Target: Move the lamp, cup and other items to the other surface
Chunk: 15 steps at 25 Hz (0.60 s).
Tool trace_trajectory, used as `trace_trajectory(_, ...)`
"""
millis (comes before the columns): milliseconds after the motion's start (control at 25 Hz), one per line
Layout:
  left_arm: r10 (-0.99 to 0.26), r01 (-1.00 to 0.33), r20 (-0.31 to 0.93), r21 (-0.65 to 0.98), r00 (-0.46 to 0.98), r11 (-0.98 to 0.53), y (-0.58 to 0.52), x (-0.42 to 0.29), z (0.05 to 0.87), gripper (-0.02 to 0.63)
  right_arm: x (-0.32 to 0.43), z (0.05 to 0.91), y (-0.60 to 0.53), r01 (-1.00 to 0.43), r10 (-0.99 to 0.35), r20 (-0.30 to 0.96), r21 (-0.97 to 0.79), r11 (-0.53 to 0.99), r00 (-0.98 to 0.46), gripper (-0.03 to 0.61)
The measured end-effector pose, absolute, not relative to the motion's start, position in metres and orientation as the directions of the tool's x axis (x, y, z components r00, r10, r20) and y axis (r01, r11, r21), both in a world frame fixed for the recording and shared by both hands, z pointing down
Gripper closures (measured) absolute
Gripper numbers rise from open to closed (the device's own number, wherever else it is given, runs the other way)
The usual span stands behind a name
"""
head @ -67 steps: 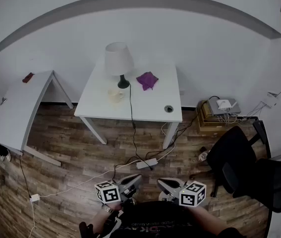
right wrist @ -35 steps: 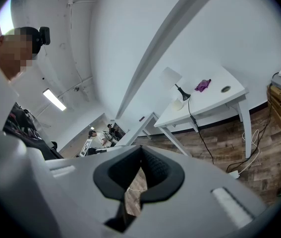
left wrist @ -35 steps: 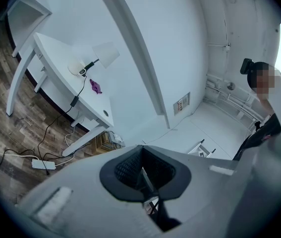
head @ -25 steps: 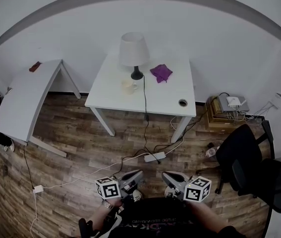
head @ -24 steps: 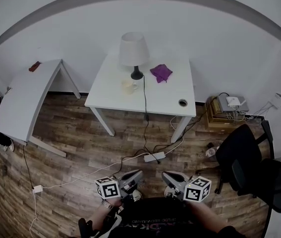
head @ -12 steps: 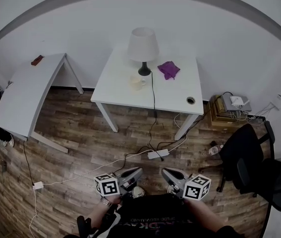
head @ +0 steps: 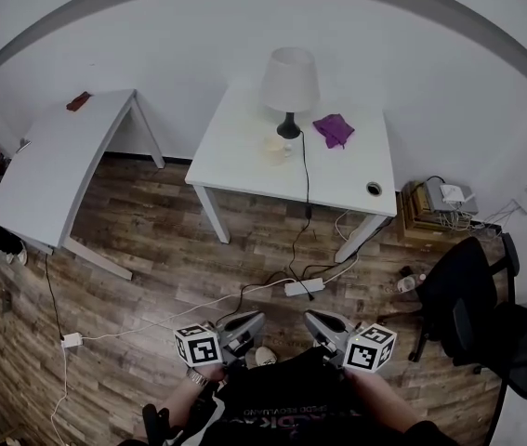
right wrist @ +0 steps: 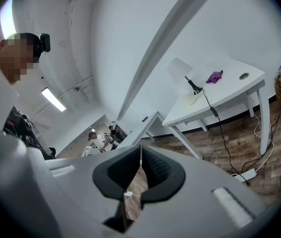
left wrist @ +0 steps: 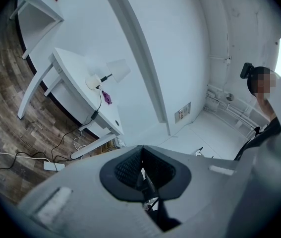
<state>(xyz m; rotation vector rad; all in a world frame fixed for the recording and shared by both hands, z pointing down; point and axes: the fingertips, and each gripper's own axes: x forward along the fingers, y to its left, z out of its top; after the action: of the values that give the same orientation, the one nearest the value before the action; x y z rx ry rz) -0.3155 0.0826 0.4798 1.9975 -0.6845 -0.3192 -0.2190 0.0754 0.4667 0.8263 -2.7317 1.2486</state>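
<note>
We hold our left gripper (head: 254, 320) and our right gripper (head: 315, 320) low and side by side. The fingers of both are clenched together with nothing between them. Well ahead of the fingertips stands the white rectangular table (head: 244, 170). It carries the lamp with white shade and black foot (head: 290, 80), the pale cream cup (head: 275, 148) just beside that foot, and the crumpled purple cloth (head: 334, 129) near it. The second white table (head: 49, 170) stands ahead and left of the left fingers, with a small red object (head: 79, 101) on its far corner.
</note>
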Motion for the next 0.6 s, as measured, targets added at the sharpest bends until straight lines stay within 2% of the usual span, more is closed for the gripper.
trace_trajectory(600, -0.746, -0.410, 0.060, 0.863, 0.663, -0.294, 0.063, -0.369, 0.478, 0.617, -0.258, 0.464, 0.006, -0.412, -0.356, 0.232, -0.686, 0.600, -0.905, 0.529)
